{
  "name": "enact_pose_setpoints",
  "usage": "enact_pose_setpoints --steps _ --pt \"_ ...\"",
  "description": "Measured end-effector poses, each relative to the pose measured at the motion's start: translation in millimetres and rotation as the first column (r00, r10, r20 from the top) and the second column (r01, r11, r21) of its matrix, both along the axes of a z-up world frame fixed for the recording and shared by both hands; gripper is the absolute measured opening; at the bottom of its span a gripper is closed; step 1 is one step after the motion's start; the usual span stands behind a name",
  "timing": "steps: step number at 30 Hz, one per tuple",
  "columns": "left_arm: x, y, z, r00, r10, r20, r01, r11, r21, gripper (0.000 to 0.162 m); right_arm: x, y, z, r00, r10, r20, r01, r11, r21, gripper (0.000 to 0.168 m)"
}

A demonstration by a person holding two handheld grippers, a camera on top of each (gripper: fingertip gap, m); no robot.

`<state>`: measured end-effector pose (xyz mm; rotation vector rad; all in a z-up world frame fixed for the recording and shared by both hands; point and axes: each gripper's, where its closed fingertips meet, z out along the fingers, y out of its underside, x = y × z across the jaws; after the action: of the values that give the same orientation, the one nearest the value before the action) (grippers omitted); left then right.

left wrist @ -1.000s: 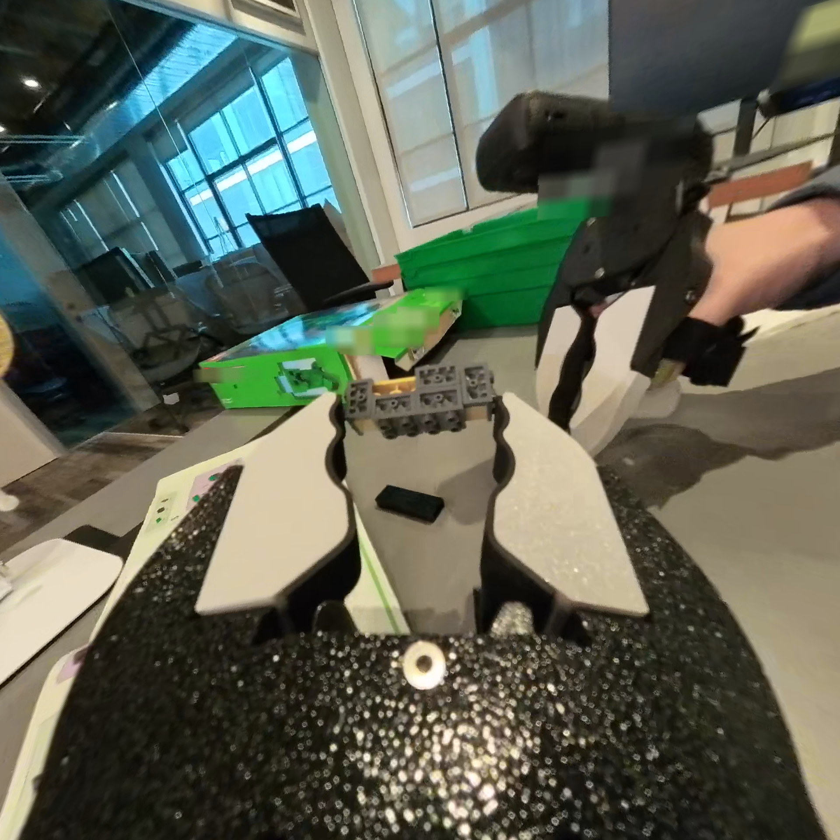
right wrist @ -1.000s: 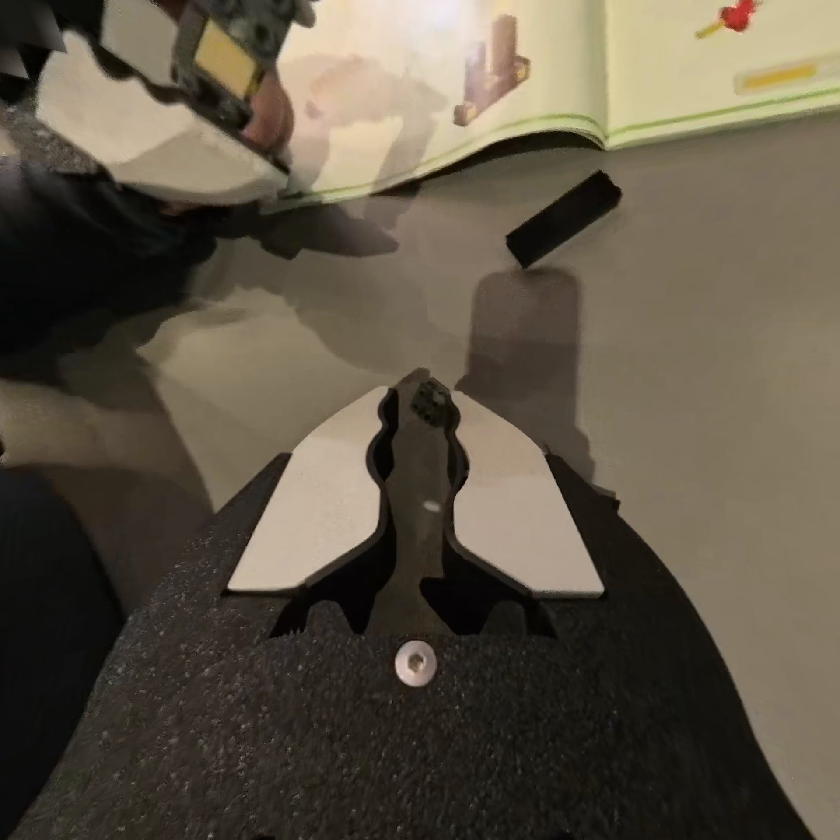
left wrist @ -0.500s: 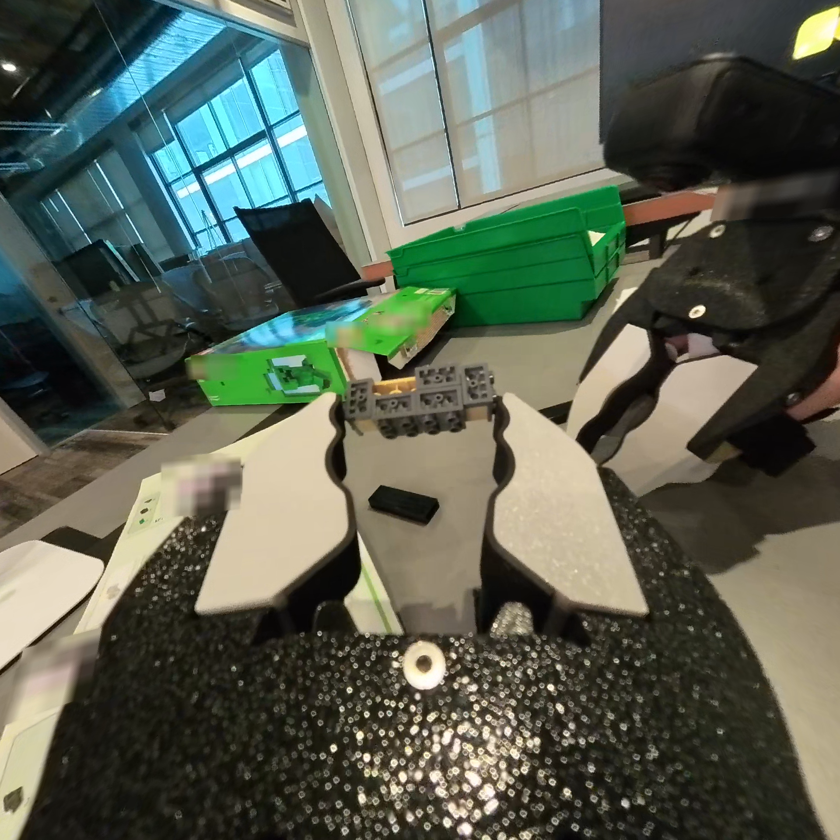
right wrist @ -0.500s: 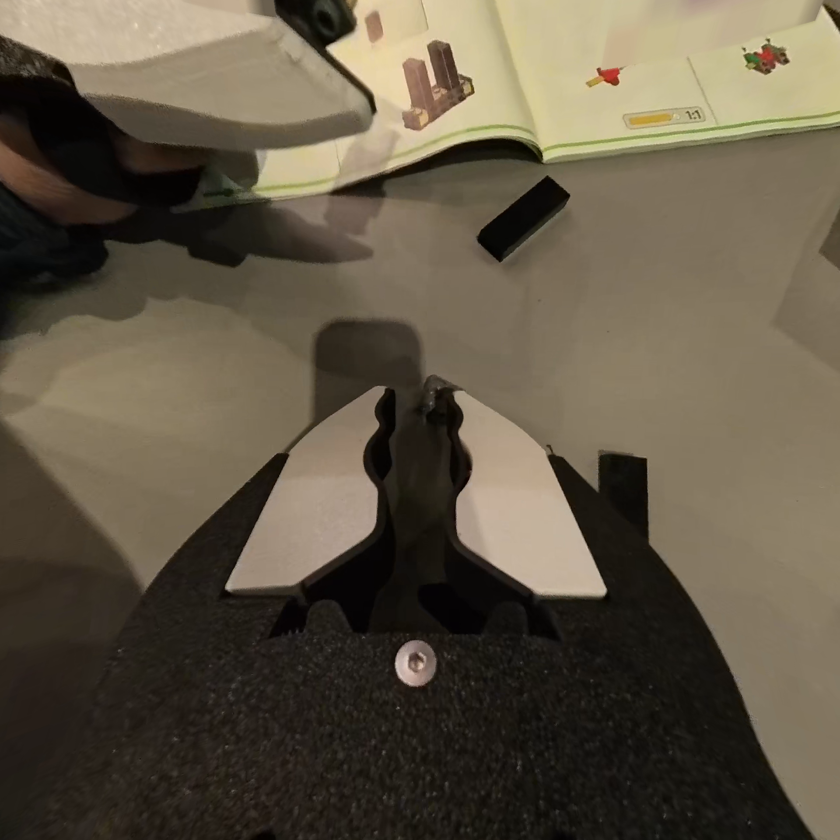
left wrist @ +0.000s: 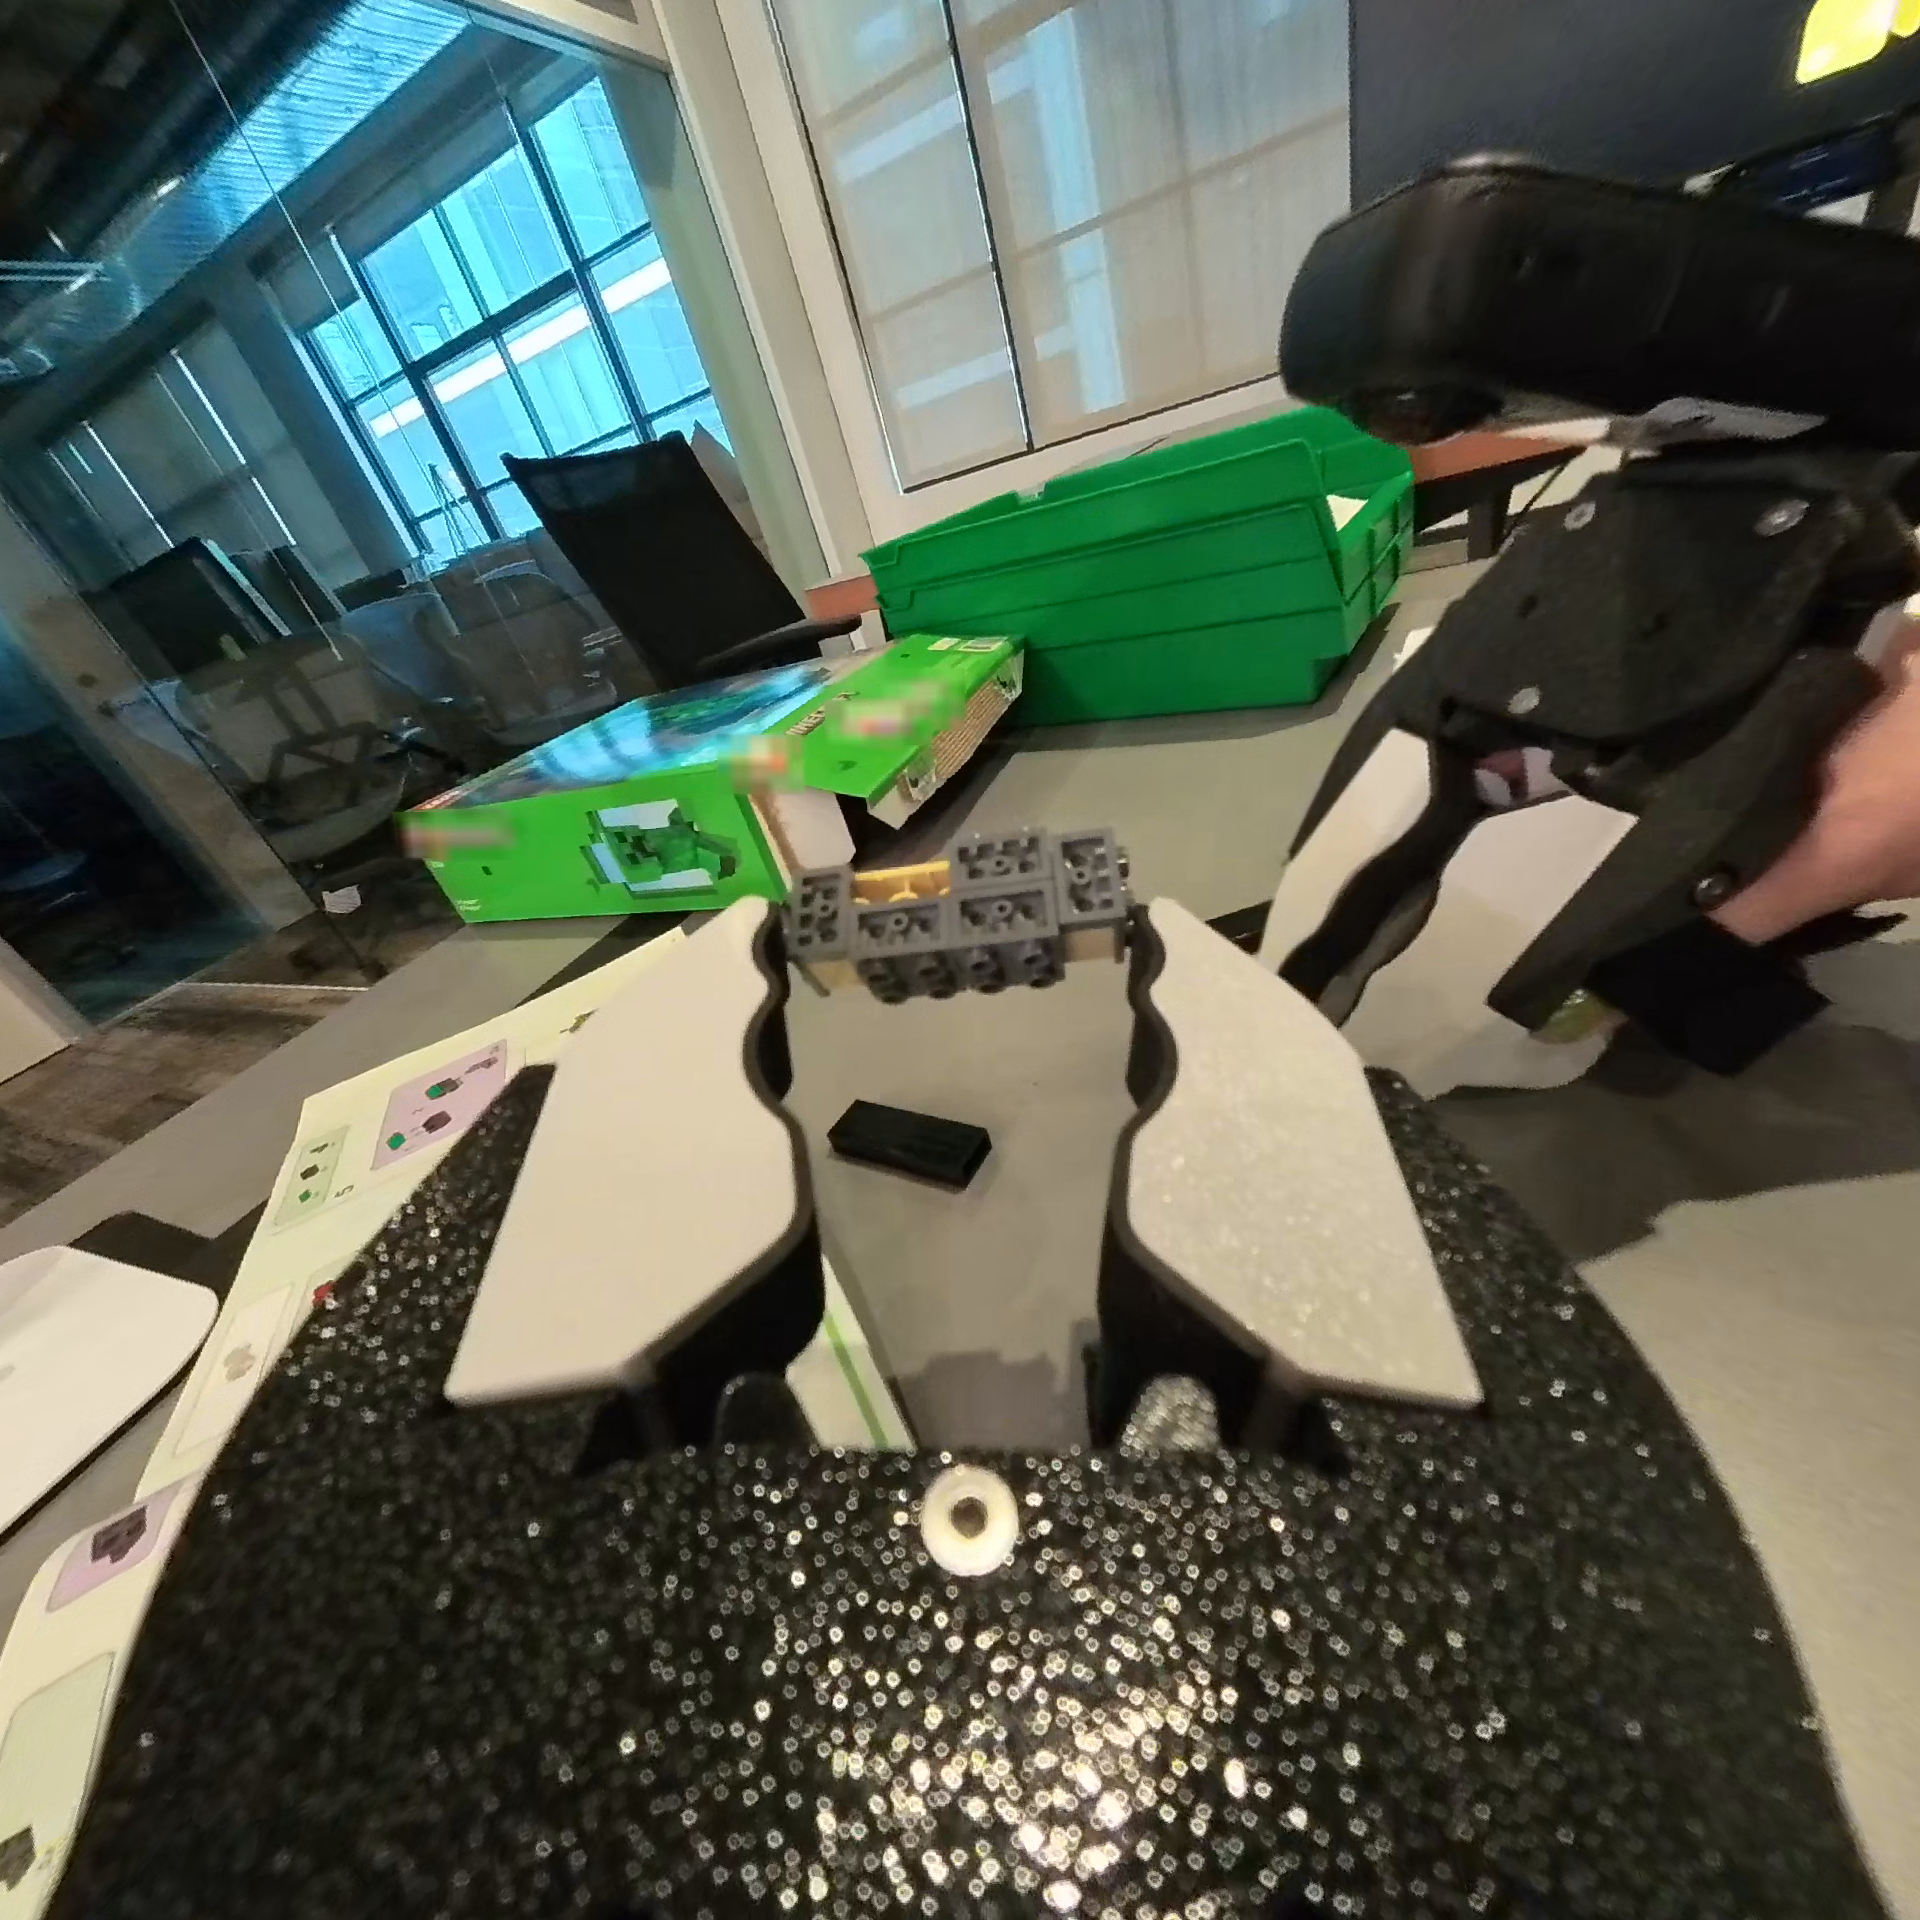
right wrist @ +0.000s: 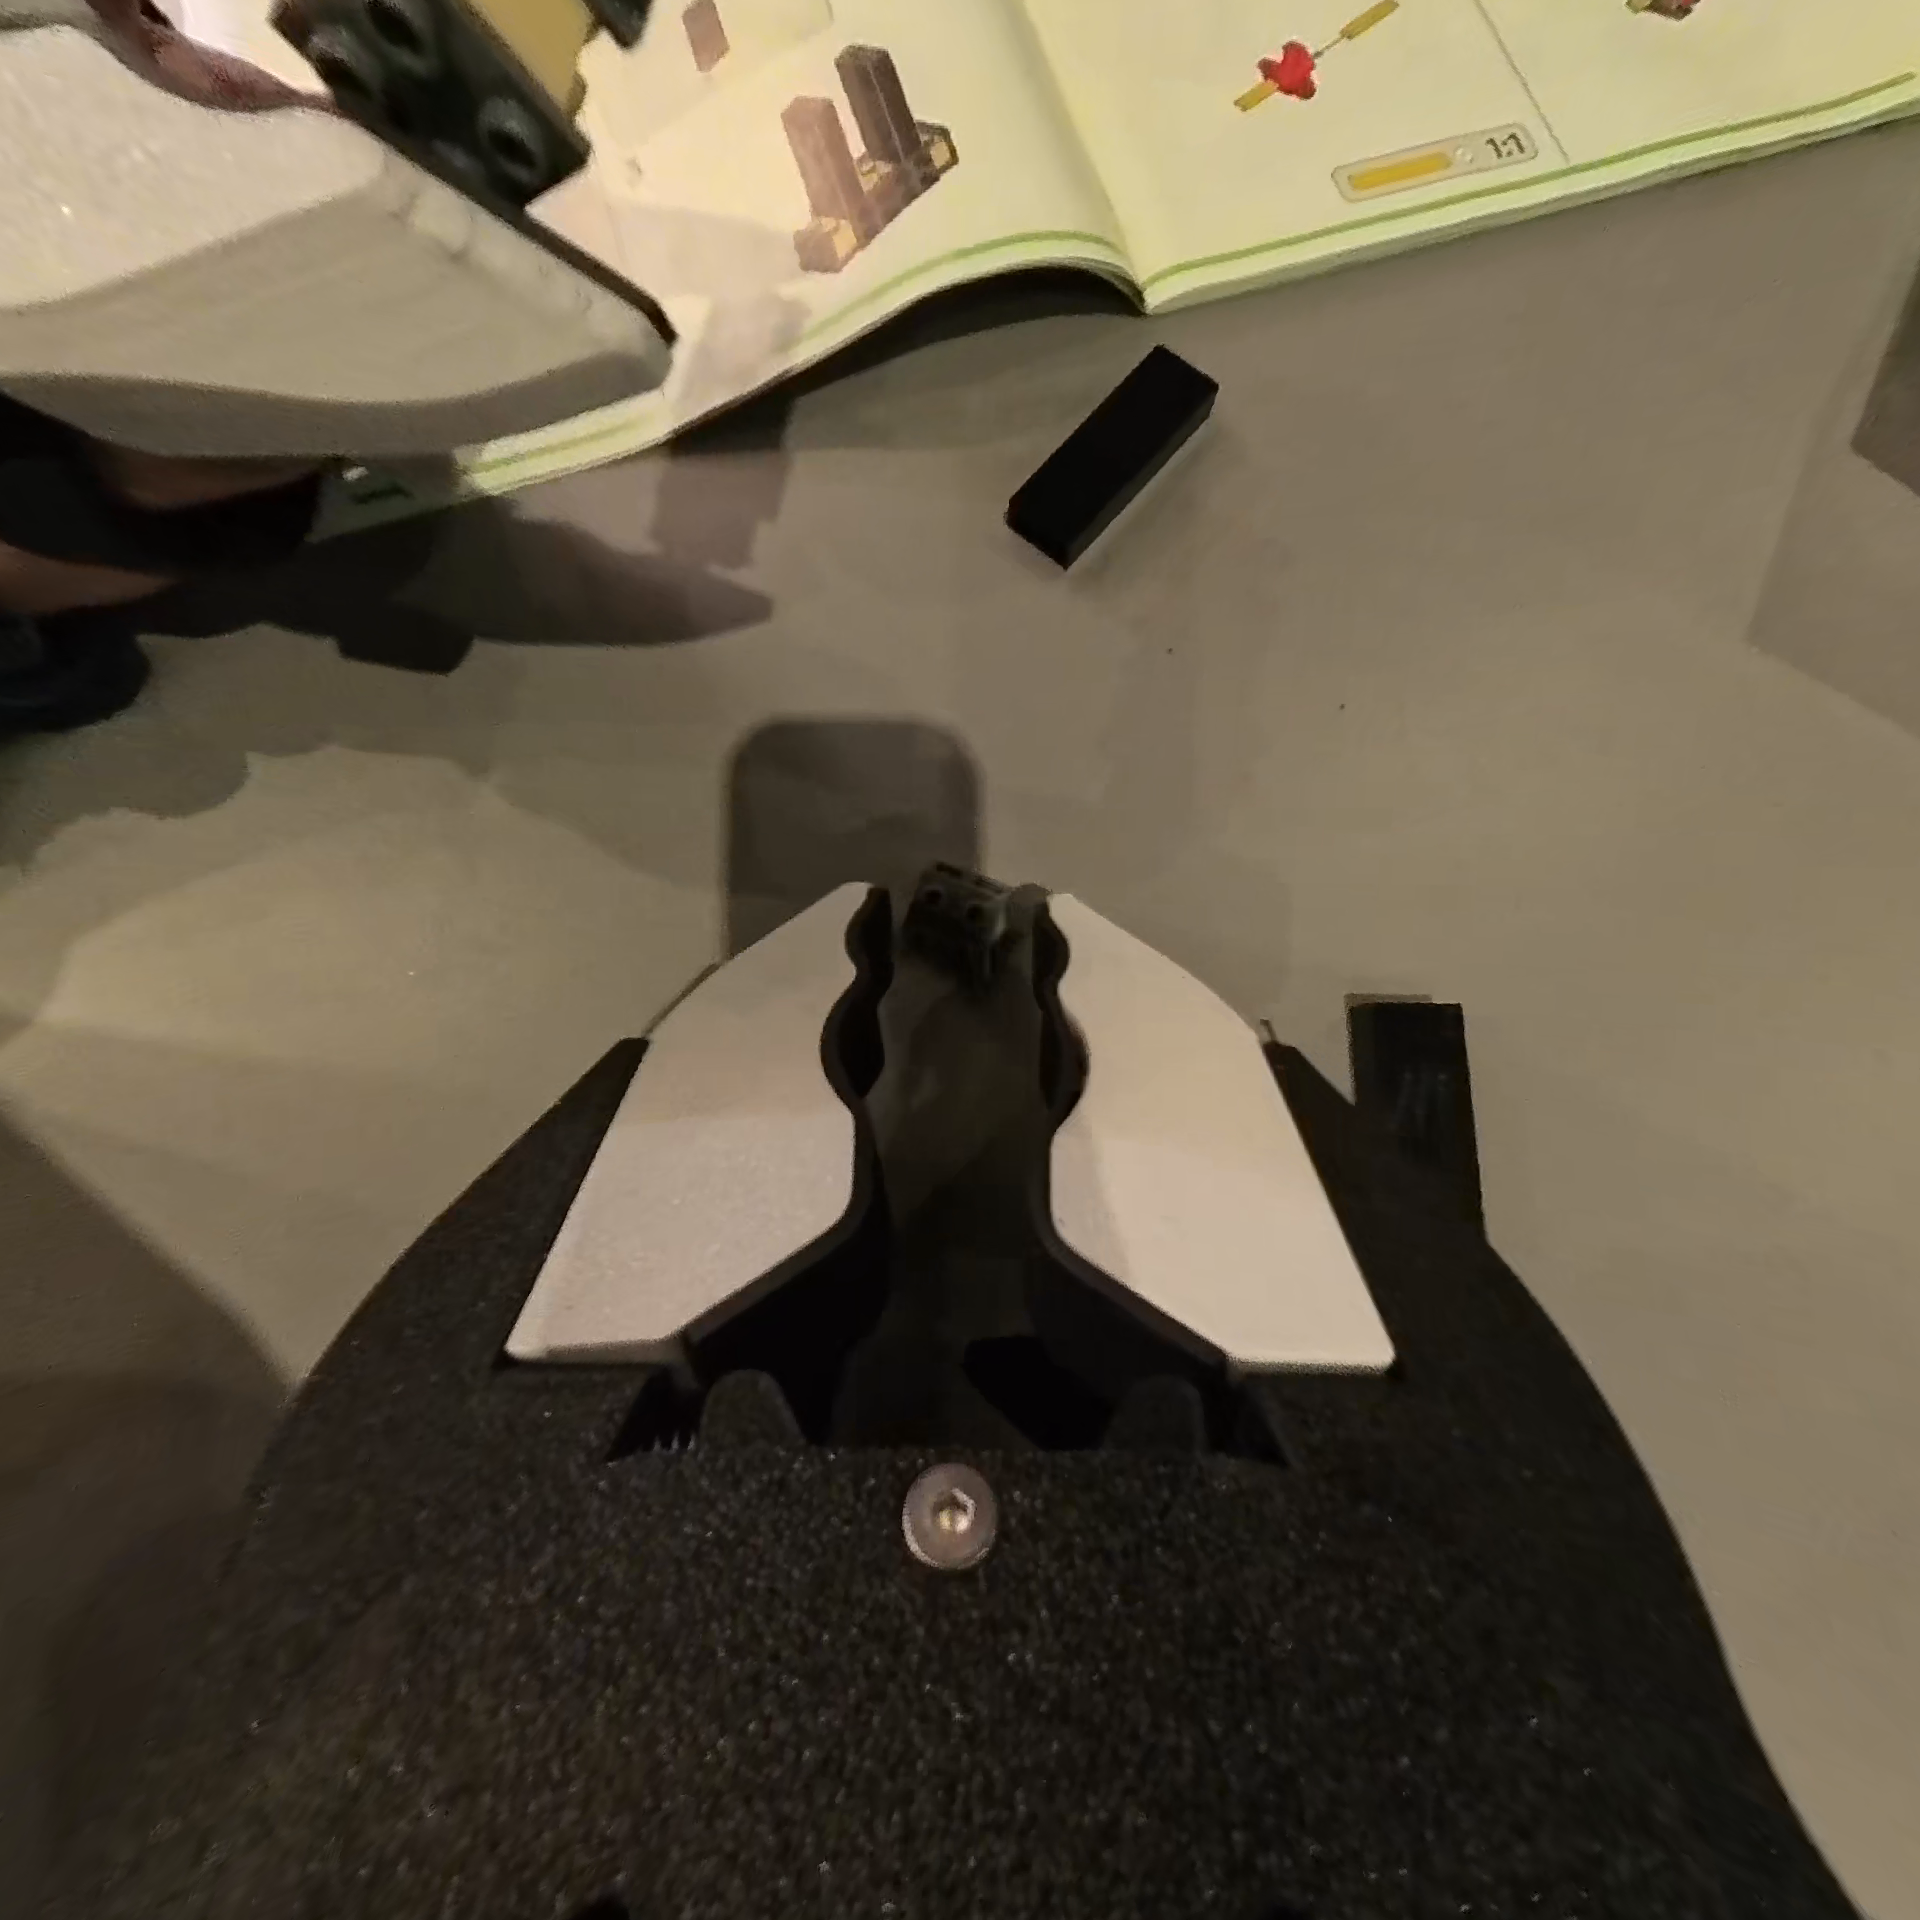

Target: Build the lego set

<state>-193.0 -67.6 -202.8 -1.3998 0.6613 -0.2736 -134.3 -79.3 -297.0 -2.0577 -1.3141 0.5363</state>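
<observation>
My left gripper (left wrist: pixel 958 920) is shut on a grey and tan lego assembly (left wrist: pixel 961 906) and holds it above the grey table. That assembly also shows at the top left of the right wrist view (right wrist: pixel 457 83), between the left gripper's white fingers (right wrist: pixel 260 312). My right gripper (right wrist: pixel 961 914) is shut on a small dark lego piece (right wrist: pixel 961 920) and points down at the table. It shows at the right of the left wrist view (left wrist: pixel 1621 727), held by a hand, off to the right of the assembly. A black brick (left wrist: pixel 907 1141) (right wrist: pixel 1114 457) lies on the table.
An open instruction booklet (right wrist: pixel 1195 135) (left wrist: pixel 343 1174) lies beyond the black brick. A green lego box (left wrist: pixel 665 800) and stacked green bins (left wrist: pixel 1143 603) stand at the back of the table. A white object (left wrist: pixel 73 1371) lies at the left edge. A black office chair (left wrist: pixel 665 561) stands behind. It is some 9 centimeters from my right tips to the black brick (right wrist: pixel 1114 457). It turns up in the left wrist view (left wrist: pixel 917 1132) as well.
The right gripper has moved right and closer to the left gripper's level, still holding its small piece. The left gripper keeps the assembly; it has shifted slightly against the booklet.
</observation>
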Motion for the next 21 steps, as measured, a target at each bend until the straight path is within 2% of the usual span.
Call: enact_pose_setpoints --steps 8,11,13,15,18,21 --pt "0.7 -0.7 -0.1 1.0 -0.009 0.004 0.009 1.0 -0.006 0.063 1.8 3.4 -1.8 0.998 0.045 0.035 -0.046 0.999 0.029 0.017" --pt "4.1 -3.4 2.0 0.999 -0.042 0.018 0.042 0.999 -0.004 0.063 1.8 9.6 14.5 0.995 0.089 -0.042 -0.087 0.995 0.048 0.017" --pt "13.1 -11.2 7.6 0.99 -0.127 0.054 0.127 0.992 0.009 0.063 0.7 13.7 36.8 0.981 0.152 -0.121 -0.142 0.986 0.084 0.016" --pt "24.3 -20.3 11.3 0.966 -0.237 0.107 0.238 0.971 0.003 0.063 -2.1 12.5 66.8 0.943 0.232 -0.238 -0.21 0.971 0.114 0.016" --pt "40.3 -34.2 13.6 0.895 -0.398 0.2 0.411 0.911 -0.029 0.063 -5.0 -5.1 108.5 0.831 0.391 -0.396 -0.363 0.92 0.146 0.016" --pt "50.7 -44.5 14.2 0.832 -0.494 0.253 0.521 0.852 -0.05 0.063 -4.7 -21.3 123.6 0.757 0.505 -0.414 -0.478 0.861 0.177 0.016"
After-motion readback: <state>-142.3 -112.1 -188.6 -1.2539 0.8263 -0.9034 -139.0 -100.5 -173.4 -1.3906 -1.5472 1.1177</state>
